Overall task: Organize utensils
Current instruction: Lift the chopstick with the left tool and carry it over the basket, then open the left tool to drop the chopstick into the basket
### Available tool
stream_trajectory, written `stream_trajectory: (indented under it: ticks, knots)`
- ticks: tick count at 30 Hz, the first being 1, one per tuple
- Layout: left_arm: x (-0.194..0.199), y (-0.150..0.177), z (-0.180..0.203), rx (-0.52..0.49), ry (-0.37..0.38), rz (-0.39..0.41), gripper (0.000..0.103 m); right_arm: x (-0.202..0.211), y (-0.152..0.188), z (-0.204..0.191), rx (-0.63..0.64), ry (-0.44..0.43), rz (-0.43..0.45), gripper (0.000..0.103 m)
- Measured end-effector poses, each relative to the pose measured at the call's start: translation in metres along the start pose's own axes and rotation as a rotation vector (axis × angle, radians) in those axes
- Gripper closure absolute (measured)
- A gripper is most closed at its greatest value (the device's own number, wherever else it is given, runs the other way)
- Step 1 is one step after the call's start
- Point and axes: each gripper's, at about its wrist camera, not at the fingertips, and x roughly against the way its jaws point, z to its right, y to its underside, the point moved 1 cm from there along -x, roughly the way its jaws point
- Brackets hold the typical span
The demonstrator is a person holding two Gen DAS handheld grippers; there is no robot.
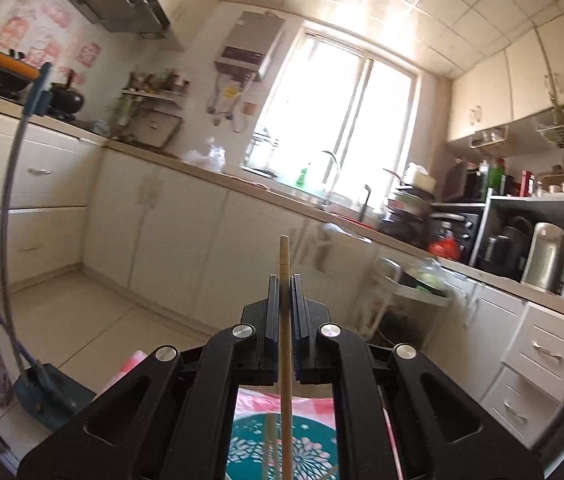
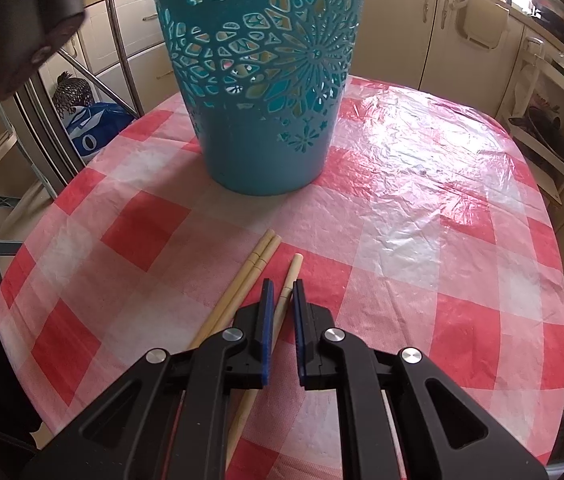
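My left hand-held gripper (image 1: 285,280) is clamped on one chopstick (image 1: 284,264), pointing toward 12 o'clock, directly above the teal basket (image 1: 282,440). My right hand-held gripper (image 2: 281,286) pinches a second chopstick (image 2: 288,280) lying on the bench (image 2: 422,220), basket at 12 o'clock.

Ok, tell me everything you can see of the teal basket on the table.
The teal basket looks like moulded plastic, round and tapering toward its base. Its upper wall is pierced with flower, star and petal cutouts; the lower band is solid. It stands upright on the red-and-white checked tablecloth, beyond three loose chopsticks that lie clear of it. Nothing grips it. The left wrist view looks down on it, with chopsticks seemingly inside.
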Motion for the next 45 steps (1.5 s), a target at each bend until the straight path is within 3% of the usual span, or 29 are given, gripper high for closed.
stream_trajectory:
  ticks: [6,12,19,21,25,29,38,45]
  knots:
    - [-0.002,0.011,-0.002,-0.039,-0.088,0.032,0.098,-0.001,-0.001,0.0,0.006,-0.013,-0.003,0.093]
    - [0.004,0.025,-0.011,-0.059,-0.126,0.013,0.098,-0.001,-0.002,0.001,0.006,-0.013,-0.005,0.093]
    - [0.011,0.044,-0.001,-0.109,-0.092,-0.073,0.097,0.0,0.0,0.001,0.005,-0.013,-0.01,0.093]
    - [0.016,0.047,0.0,-0.114,-0.083,-0.091,0.093,0.001,0.001,0.002,0.004,-0.016,-0.013,0.093]
    - [0.04,0.05,-0.003,-0.078,-0.097,-0.115,0.069,0.003,0.004,0.008,-0.02,-0.031,-0.013,0.092]
    - [0.066,0.054,-0.01,-0.058,-0.125,-0.12,0.058,0.007,0.008,0.012,-0.038,-0.04,-0.01,0.092]
    - [0.079,0.065,-0.008,-0.072,-0.094,-0.18,0.047,0.01,0.01,0.022,-0.115,-0.084,-0.018,0.086]
    - [0.074,0.07,-0.001,-0.107,-0.076,-0.208,0.043,0.008,0.005,0.004,0.019,0.021,-0.05,0.092]
